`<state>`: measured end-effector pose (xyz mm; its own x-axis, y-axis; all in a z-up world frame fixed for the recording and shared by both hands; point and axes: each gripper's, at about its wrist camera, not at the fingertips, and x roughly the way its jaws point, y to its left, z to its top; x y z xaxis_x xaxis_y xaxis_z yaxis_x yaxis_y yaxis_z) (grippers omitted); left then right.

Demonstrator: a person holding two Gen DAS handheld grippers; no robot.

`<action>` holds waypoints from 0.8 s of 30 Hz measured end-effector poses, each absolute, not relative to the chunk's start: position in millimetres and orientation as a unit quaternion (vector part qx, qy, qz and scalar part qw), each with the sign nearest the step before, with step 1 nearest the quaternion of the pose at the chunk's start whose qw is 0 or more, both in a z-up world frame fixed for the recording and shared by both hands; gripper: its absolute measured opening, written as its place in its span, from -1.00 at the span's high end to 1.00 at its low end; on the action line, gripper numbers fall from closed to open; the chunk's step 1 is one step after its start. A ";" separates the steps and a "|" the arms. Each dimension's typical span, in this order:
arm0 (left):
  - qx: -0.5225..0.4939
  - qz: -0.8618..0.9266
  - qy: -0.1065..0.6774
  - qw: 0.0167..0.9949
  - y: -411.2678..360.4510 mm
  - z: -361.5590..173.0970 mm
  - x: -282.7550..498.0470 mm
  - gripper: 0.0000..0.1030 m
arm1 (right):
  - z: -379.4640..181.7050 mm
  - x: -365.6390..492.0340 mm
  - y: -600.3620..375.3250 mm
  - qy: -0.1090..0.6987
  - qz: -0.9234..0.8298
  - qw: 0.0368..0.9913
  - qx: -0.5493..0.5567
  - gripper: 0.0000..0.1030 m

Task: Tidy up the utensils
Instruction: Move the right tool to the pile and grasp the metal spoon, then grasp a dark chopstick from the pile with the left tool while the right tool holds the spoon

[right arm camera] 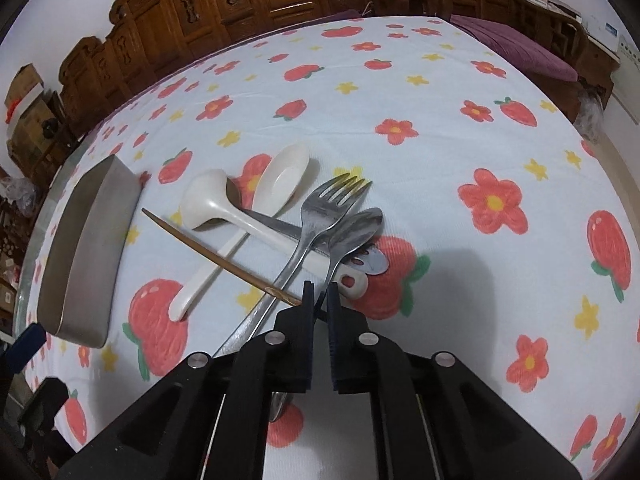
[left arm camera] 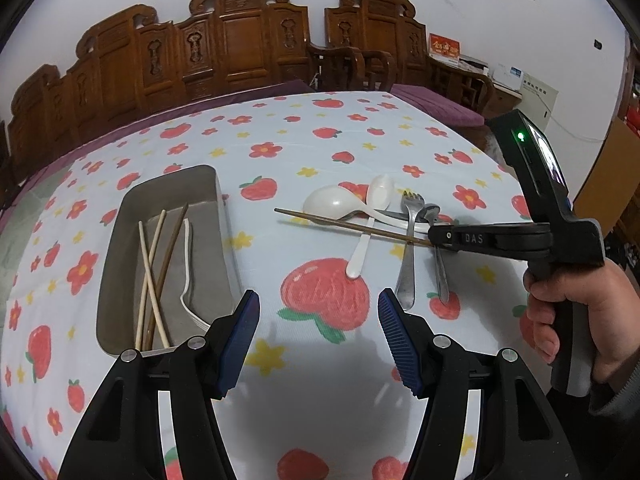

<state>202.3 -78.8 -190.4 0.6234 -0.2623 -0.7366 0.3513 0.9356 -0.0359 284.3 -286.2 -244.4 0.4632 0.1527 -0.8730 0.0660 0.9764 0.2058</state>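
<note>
- The brown chopstick (left arm camera: 352, 226) is a thin, smooth wooden stick with a pointed tip. It lies slanted across the pile of utensils in the middle of the table, and its thick end is between the fingers of the right gripper (right arm camera: 318, 294).
- The right gripper has flat black jaws, and they are pressed together on the end of this chopstick. A bare hand (left arm camera: 568, 316) holds the gripper's handle — a green light glows on its body.
- Under the chopstick lie a white plastic ladle (right arm camera: 224, 206) with a round deep bowl, a white soup spoon (right arm camera: 286, 178) with a long curved handle, a shiny metal fork (right arm camera: 320, 210) and a metal spoon (right arm camera: 352, 232). They cross each other and touch.
- The metal tray (left arm camera: 222, 224) is rectangular with rounded corners and dull grey walls. It stands left of the pile, clearly apart from it. Inside lie two pale chopsticks (left arm camera: 150, 276), one dark chopstick (left arm camera: 170, 256) and a white curved utensil (left arm camera: 188, 276).
- The left gripper (left arm camera: 318, 308) hovers over the cloth near the tray — its fingers are spread wide and hold nothing. The pads (left arm camera: 242, 340) are blue and ribbed.
- The tablecloth (left arm camera: 320, 152) is white, with a soft print of red strawberries, red flowers and yellow stars.
- Behind the table stand carved wooden chairs (left arm camera: 240, 40) of dark brown colour.
</note>
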 end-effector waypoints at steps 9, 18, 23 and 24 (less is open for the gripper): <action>0.055 -0.169 0.397 0.900 -78.3 -189.7 201.3 -0.14 | -242.2 281.6 -291.0 0.509 0.030 0.851 0.129 0.96; 0.043 -0.161 0.390 0.906 -84.0 -184.5 198.8 -0.14 | -198.6 258.5 -299.8 0.481 0.074 0.867 0.110 0.96; 0.027 -0.158 0.393 0.906 -94.1 -180.3 206.4 -0.14 | -176.6 243.9 -314.3 0.468 0.092 0.875 0.085 0.96; 0.029 -0.157 0.391 0.906 -96.8 -179.6 207.5 -0.14 | -171.6 239.2 -319.2 0.465 0.094 0.877 0.074 0.96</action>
<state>207.5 -96.8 -179.6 0.6445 -0.2620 -0.7183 0.3081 0.9488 -0.0697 239.2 -319.2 -171.6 0.5507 0.2338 -0.8013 -0.0954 0.9713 0.2179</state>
